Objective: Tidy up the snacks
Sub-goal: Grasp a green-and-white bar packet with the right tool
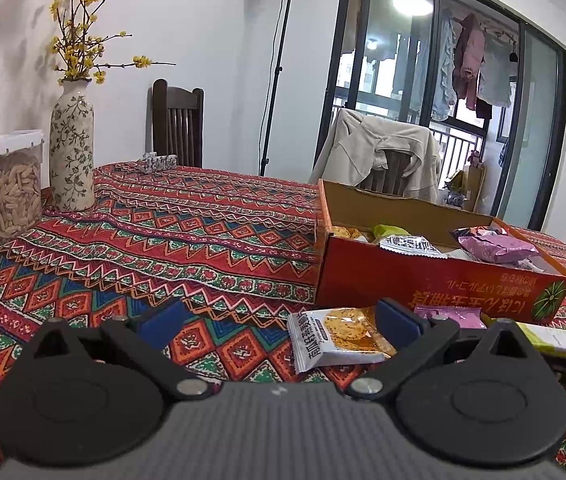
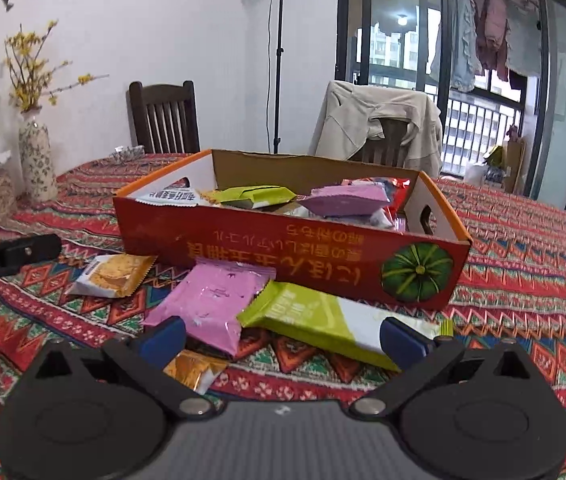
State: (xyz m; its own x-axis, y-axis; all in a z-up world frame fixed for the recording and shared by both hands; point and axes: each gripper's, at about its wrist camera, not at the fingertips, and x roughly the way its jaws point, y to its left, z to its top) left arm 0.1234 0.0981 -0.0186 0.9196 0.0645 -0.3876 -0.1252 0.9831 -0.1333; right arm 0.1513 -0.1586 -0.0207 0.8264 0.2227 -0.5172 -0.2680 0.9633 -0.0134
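Setting: a home, dining area of an apartment. Ahead of the jaws, a tabletop [image 1: 203, 220] under a red patterned woven cloth. Far left of the jaws: floral ceramic vase [image 1: 71, 148] with yellow blossom sprigs, and a clear lidded food container [image 1: 3, 184]. Beyond the tabletop, dark wooden dining chairs [image 1: 177, 124], one draped with a beige jacket [image 1: 379, 152]. Behind, to the right, sliding glass balcony doors [image 1: 423, 60] with laundry [image 1: 471, 60] hung outside.
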